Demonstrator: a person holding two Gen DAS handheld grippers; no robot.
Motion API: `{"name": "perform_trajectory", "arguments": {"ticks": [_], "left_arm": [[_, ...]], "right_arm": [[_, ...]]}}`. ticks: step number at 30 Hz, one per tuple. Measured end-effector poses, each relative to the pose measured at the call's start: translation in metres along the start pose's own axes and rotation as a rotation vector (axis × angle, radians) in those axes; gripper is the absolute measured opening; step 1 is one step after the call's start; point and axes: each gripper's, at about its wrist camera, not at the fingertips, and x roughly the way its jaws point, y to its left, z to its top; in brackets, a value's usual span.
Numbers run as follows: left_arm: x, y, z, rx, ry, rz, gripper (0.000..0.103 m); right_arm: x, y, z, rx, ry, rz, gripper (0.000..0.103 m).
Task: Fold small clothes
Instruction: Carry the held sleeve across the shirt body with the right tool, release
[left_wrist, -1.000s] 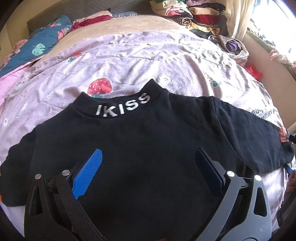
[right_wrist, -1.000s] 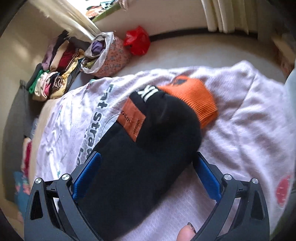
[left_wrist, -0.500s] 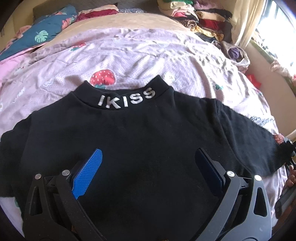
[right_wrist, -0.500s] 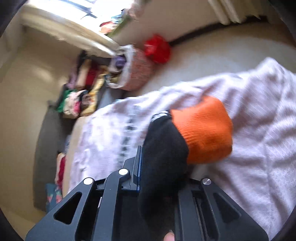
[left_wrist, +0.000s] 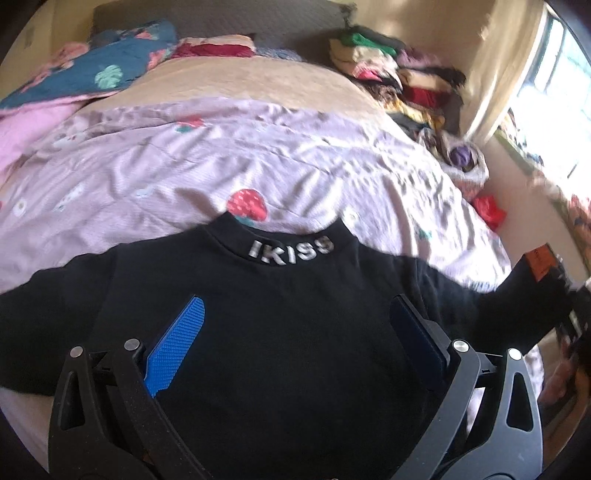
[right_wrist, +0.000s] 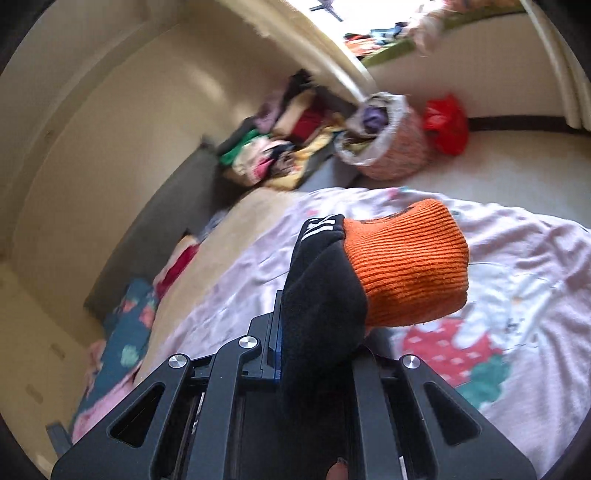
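Note:
A black sweatshirt (left_wrist: 280, 332) with "IKISS" on its collar lies spread flat on the pink bedspread (left_wrist: 207, 158). My left gripper (left_wrist: 295, 332) is open, its blue pads hovering over the shirt's chest. My right gripper (right_wrist: 317, 314) is shut on the black sleeve (right_wrist: 321, 295) just below its orange ribbed cuff (right_wrist: 406, 269) and holds it lifted above the bed. In the left wrist view that lifted sleeve (left_wrist: 532, 291) rises at the right edge, with its orange patch showing.
A pile of folded clothes (left_wrist: 399, 81) sits at the far right corner of the bed. A fabric basket (right_wrist: 384, 144) and a red bag (right_wrist: 447, 125) stand on the floor beside the bed. A blue floral blanket (left_wrist: 92, 77) lies at the far left.
My right gripper closed on the sleeve near the cuff and lifted it off the bed. My left gripper stayed open over the shirt and drew back slightly.

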Motion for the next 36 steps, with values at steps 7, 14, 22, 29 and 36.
{"name": "perform_trajectory", "arguments": {"ticks": [7,14,22,29,36], "left_arm": [[-0.024,0.042,0.011,-0.096,-0.036,0.014,0.094],[-0.04,0.081,0.013,-0.168,-0.059,-0.063,0.094],[-0.037,0.114,0.005,-0.231,-0.018,-0.163,0.094],[-0.024,0.146,-0.009,-0.333,0.04,-0.247,0.094],[-0.02,0.164,-0.022,-0.375,0.067,-0.257,0.094]], "right_arm": [[0.001,0.06,-0.023,-0.165,0.048,0.086,0.009],[0.006,0.118,-0.059,-0.326,0.105,0.161,0.009],[0.017,0.181,-0.127,-0.595,0.19,0.208,0.009],[0.037,0.205,-0.192,-0.756,0.323,0.241,0.009],[0.05,0.213,-0.235,-0.81,0.56,0.358,0.061]]}}
